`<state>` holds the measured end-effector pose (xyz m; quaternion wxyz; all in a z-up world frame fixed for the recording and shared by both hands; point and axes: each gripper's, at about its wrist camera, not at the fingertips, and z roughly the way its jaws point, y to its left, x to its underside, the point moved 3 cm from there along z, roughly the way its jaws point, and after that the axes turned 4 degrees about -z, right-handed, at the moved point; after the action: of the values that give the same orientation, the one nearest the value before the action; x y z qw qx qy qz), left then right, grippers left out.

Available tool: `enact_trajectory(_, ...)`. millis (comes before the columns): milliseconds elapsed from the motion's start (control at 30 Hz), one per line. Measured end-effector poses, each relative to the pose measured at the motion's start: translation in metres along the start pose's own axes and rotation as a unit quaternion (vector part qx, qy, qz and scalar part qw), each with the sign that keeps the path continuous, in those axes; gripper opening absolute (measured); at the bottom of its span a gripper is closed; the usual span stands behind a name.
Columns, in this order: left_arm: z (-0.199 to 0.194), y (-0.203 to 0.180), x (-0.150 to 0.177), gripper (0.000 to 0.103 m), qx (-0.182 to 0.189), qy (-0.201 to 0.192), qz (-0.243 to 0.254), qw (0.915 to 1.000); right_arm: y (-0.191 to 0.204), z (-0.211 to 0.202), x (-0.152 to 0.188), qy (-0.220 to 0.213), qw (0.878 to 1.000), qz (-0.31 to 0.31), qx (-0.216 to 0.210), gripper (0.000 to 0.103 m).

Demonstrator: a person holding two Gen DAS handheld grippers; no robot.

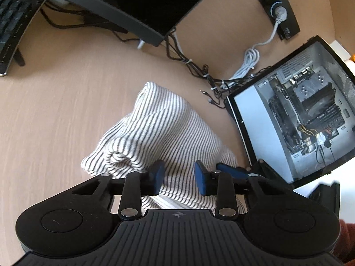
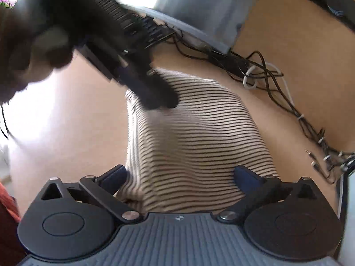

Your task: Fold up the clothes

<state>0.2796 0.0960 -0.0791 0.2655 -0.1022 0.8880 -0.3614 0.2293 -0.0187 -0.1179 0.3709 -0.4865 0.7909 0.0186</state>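
The left tongs [image 1: 179,178] stand narrow over the striped shirt [image 1: 164,128] on the desk [image 1: 55,110], pads apart, gripping nothing. The right tongs [image 2: 179,177] gape wide astride the shirt, clear of it.

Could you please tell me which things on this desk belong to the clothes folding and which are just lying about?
Part of the job:
- striped garment
- left gripper, jaws partly closed over the cloth
- right gripper, jaws wide open

Just lying about:
- open computer case
- monitor
- keyboard
- black cables
- white cable
- wooden desk
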Motion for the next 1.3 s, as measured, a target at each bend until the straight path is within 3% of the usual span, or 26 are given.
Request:
enact_trajectory(100, -0.001, 0.005, -0.001, 0.022, -0.003, -0.001, -0.004, 1.0, 0.008, 0.001, -0.004, 0.007, 0.999, 0.018, 0.029, 0.103)
enact_trajectory(267, -0.003, 0.009, -0.007, 0.02, -0.012, -0.006, 0.007, 0.9999, 0.005, -0.017, -0.011, 0.007, 0.992, 0.119, -0.031, 0.103)
enact_trajectory(467, -0.009, 0.023, -0.021, 0.02, -0.007, -0.02, 0.013, 0.9997, 0.029, -0.013, -0.023, 0.015, 0.991, 0.12, -0.052, 0.103)
enact_trajectory(667, -0.01, 0.014, -0.014, 0.021, -0.027, -0.037, 0.03, 0.9985, -0.003, -0.042, -0.024, -0.013, 0.983, 0.173, -0.065, 0.103)
enact_trajectory(833, -0.01, 0.008, -0.008, 0.021, -0.049, -0.059, 0.03, 0.9966, -0.061, -0.055, -0.001, -0.04, 0.963, 0.26, -0.055, 0.103)
enact_trajectory(967, -0.014, 0.009, -0.001, 0.022, -0.063, -0.078, -0.01, 0.9949, -0.088, -0.03, 0.036, -0.01, 0.936, 0.34, -0.093, 0.103)
enact_trajectory(1067, -0.024, -0.001, 0.003, 0.033, -0.096, -0.094, -0.01, 0.9909, -0.082, -0.024, 0.052, -0.009, 0.937, 0.33, -0.113, 0.103)
enact_trajectory(1100, -0.029, -0.006, 0.005, 0.053, -0.114, -0.103, -0.009, 0.9881, -0.081, -0.019, 0.055, -0.007, 0.938, 0.325, -0.116, 0.103)
enact_trajectory(1133, -0.034, -0.011, 0.007, 0.063, -0.131, -0.112, -0.008, 0.985, -0.08, -0.016, 0.059, -0.006, 0.938, 0.324, -0.12, 0.103)
enact_trajectory(1200, -0.04, -0.02, 0.016, 0.063, -0.151, -0.123, -0.01, 0.9808, -0.08, -0.013, 0.063, -0.008, 0.94, 0.317, -0.125, 0.103)
enact_trajectory(1300, -0.041, -0.035, 0.033, 0.07, -0.154, -0.124, -0.015, 0.9801, -0.079, -0.012, 0.064, -0.015, 0.946, 0.298, -0.13, 0.103)
